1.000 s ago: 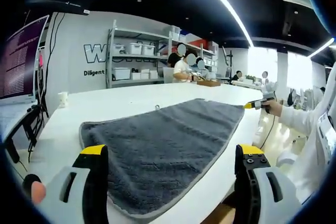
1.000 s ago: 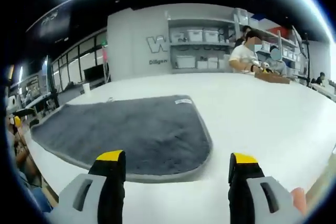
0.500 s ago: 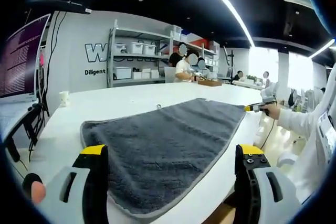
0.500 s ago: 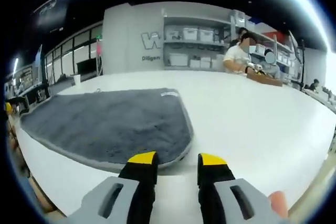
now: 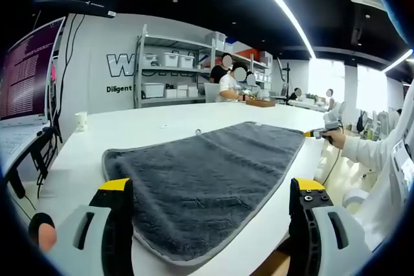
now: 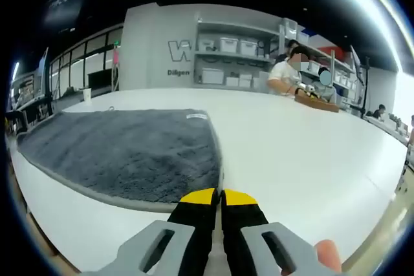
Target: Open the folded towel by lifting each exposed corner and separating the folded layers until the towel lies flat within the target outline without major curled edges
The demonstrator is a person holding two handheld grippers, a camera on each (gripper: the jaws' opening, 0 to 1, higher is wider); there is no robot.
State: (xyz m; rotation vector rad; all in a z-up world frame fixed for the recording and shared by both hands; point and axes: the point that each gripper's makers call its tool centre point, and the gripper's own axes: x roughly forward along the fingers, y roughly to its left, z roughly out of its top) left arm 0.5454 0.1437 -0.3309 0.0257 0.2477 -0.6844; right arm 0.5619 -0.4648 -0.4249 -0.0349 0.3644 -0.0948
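Towel (image 5: 207, 182), grey and plush with a paler sewn border, lies spread on the white tabletop (image 5: 155, 126) in front of me. In the left gripper view my left hand-held gripper (image 5: 212, 189) has its yellow-tipped jaws wide apart, one over each side of the towel's near end, with nothing between them. Far off at the towel's other end that view catches my right hand-held gripper (image 5: 309, 133), held in my hand (image 5: 336, 136) at the end of a white sleeve (image 5: 369, 150). In the right gripper view my right hand-held gripper (image 6: 218, 194) has its jaws drawn together at the towel's (image 6: 123, 150) near rounded corner; I cannot tell whether cloth is pinched between them. This view also shows a small white label (image 6: 196, 116) at the towel's far edge. Behind the tabletop (image 6: 304, 153) stand shelves (image 6: 236, 63) with white bins, and a person in a white shirt (image 6: 282, 74) sits at a wooden tray. The left gripper view adds a monitor (image 5: 26, 72) and a white cup (image 5: 81, 121) at the tabletop's far side.
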